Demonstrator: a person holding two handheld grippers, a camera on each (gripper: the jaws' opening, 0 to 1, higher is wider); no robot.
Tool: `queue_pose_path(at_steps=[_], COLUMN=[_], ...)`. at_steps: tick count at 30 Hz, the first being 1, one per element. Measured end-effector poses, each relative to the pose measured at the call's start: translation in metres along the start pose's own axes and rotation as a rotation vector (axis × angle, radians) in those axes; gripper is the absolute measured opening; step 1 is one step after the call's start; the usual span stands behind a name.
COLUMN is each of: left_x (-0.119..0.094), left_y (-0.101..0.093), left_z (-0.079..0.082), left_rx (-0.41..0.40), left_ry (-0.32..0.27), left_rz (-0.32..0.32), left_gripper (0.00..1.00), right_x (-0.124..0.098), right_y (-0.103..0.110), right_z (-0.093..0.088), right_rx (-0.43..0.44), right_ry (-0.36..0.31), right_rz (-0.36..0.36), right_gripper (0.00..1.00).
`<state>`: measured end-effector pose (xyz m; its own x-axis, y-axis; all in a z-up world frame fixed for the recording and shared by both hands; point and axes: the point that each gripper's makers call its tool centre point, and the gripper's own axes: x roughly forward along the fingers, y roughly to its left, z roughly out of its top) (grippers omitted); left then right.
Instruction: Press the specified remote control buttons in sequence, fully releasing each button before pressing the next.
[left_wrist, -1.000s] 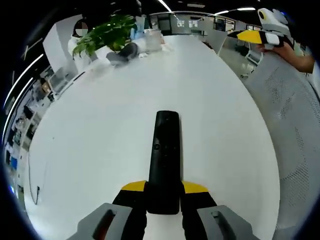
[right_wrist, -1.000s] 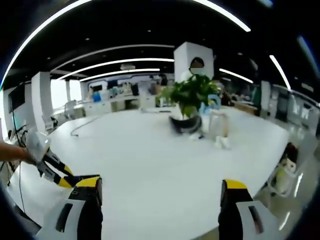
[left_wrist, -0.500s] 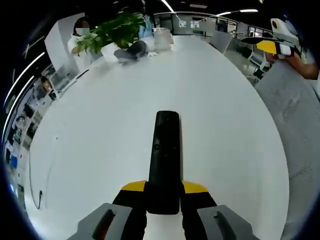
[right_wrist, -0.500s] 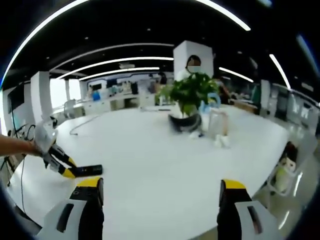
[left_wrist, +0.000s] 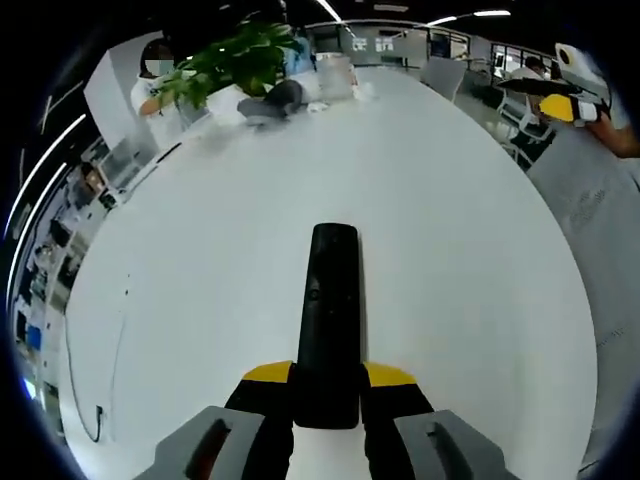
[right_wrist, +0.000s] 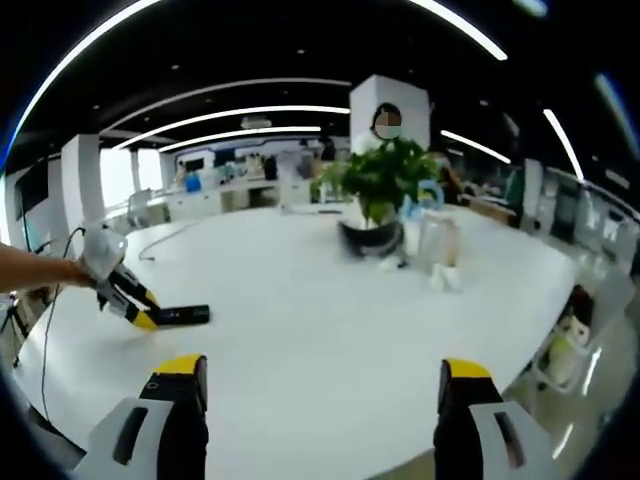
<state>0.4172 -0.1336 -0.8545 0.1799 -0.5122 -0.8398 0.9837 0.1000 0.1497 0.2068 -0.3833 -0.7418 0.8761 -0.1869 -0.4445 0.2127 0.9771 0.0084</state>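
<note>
Left tool (left_wrist: 327, 385) clamped on the near end of the black remote (left_wrist: 328, 320), held out lengthwise above the white bench (left_wrist: 200, 260). Same remote over at the left of the right gripper view (right_wrist: 180, 315), just above the bench top, left tool behind it (right_wrist: 140, 318). Right tool (right_wrist: 322, 385) wide open, nothing between its jaws, well apart from the remote. Potted plant (right_wrist: 385, 190) at the far side.
</note>
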Motion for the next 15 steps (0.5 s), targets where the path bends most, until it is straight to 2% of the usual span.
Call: queue_pose_path(at_steps=[11, 15], left_x=[0.005, 0.009], left_y=[0.043, 0.055], left_z=[0.007, 0.008], left_rx=[0.036, 0.044], left_ry=[0.024, 0.030], left_rz=[0.020, 0.026], left_gripper=[0.24, 0.24], right_x=[0.002, 0.001], right_y=[0.000, 0.002], right_z=[-0.005, -0.003], right_rx=[-0.012, -0.001], right_ry=[0.027, 0.016], right_rz=[0.001, 0.013], right_gripper=[0.94, 0.92])
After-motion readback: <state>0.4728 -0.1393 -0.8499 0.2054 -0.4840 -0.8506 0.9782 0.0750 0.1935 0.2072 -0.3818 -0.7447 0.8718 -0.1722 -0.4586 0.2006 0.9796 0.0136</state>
